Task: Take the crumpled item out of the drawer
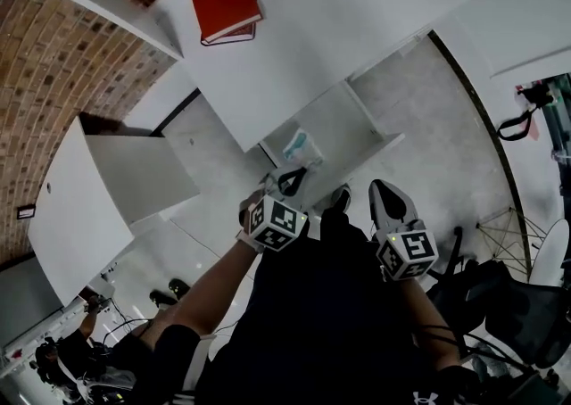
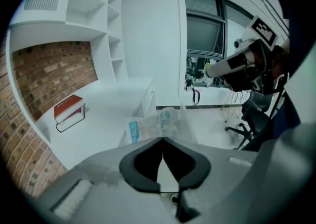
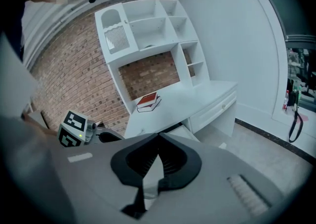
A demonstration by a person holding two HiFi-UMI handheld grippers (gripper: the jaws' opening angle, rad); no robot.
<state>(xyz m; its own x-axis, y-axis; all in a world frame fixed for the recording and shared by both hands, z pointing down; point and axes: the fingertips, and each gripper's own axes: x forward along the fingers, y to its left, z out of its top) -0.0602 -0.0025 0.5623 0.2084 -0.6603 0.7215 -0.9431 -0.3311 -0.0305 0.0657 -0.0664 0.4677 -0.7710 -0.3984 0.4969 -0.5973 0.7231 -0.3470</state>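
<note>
We hold the crumpled item (image 2: pixel 150 125) over the open drawer (image 1: pixel 376 139), the left gripper (image 2: pixel 162 140) shut on just its edge — a jolt could slip it back in — the right gripper (image 3: pixel 157 135) closed on nothing.

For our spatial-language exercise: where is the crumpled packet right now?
In the head view, centre, the crumpled packet is pinched at the left gripper tips, above the open drawer just below the white desk front edge.

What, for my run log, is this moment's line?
left gripper: shut on bag | bag: over open drawer | right gripper: shut, empty
</note>
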